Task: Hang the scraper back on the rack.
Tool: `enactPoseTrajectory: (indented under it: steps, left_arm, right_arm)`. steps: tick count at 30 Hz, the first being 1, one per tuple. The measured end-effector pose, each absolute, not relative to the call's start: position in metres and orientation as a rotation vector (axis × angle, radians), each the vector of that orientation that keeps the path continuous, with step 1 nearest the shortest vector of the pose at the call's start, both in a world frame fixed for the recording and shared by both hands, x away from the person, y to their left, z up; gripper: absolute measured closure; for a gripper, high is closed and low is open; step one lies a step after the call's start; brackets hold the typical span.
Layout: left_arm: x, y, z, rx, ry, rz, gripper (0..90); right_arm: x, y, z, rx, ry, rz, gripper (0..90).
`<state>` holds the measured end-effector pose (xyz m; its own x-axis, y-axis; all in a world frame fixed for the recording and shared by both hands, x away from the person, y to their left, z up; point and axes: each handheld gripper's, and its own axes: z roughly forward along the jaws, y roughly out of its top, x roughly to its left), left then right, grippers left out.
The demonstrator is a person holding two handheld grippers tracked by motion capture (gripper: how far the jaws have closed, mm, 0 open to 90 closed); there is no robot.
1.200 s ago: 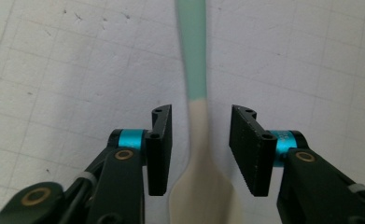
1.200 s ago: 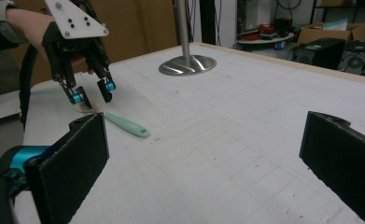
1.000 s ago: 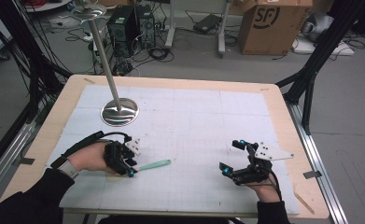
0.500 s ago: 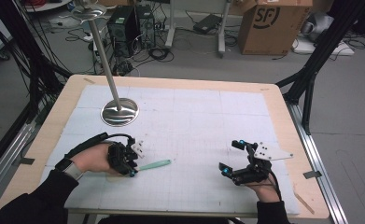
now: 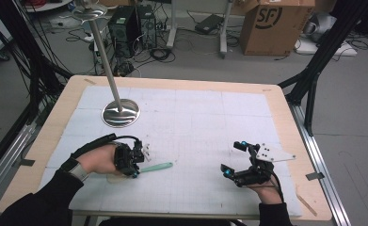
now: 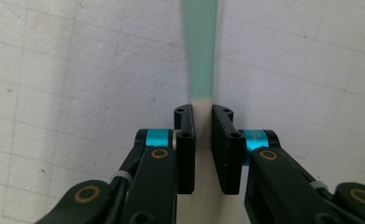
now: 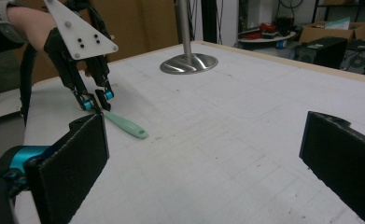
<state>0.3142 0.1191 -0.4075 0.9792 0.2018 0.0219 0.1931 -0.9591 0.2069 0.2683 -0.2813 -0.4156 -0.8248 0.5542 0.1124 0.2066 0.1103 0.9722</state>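
A utensil with a mint-green handle (image 5: pixel 159 166) and a pale cream end lies flat on the white gridded mat (image 5: pixel 196 122). My left gripper (image 5: pixel 136 169) comes at it from the left, low over the mat. Its jaws have just been closing with the cream end between them. In the left gripper view the pads (image 6: pixel 186 140) touch both sides of that cream end, and the green handle (image 6: pixel 200 51) runs on ahead. The right gripper view also catches the left gripper (image 7: pixel 99 103) on the utensil (image 7: pixel 126 126). My right gripper (image 5: pixel 231 158) rests open at the right, with nothing between its fingers (image 7: pixel 68 172).
A round metal stand base (image 5: pixel 120 113) with a tall pole stands at the mat's back left, also visible as the stand (image 7: pixel 189 63) in the right gripper view. The table has a wooden rim (image 5: pixel 285 117). Cardboard boxes, computers and cables lie on the floor beyond.
The left gripper's jaws have drawn together around the utensil's cream end, and the left hand has shifted only slightly. The right gripper and the utensil stay where they were.
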Motion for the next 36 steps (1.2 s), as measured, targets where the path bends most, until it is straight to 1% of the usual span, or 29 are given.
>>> enactPoseTrajectory:
  steps: [6,11,16,30,36]
  left_arm:
    - [0.311,0.125,-0.405,2.882,0.301,0.075,80.6]
    - [0.313,0.139,-0.396,2.785,0.362,0.086,80.6]
    - [0.313,0.158,-0.385,2.635,0.454,0.059,80.5]
    - [0.310,0.201,-0.370,2.308,0.619,0.067,80.6]
    - [0.310,0.218,-0.363,2.169,0.655,0.119,80.5]
  right_arm:
    - [0.268,-0.282,-0.415,0.753,2.109,1.774,0.3]
    - [0.268,-0.283,-0.415,0.765,2.109,1.773,0.3]
    - [0.269,-0.282,-0.416,0.756,2.113,1.768,0.3]
    - [0.268,-0.281,-0.416,0.757,2.115,1.764,0.3]
    - [0.269,-0.281,-0.416,0.757,2.114,1.762,0.3]
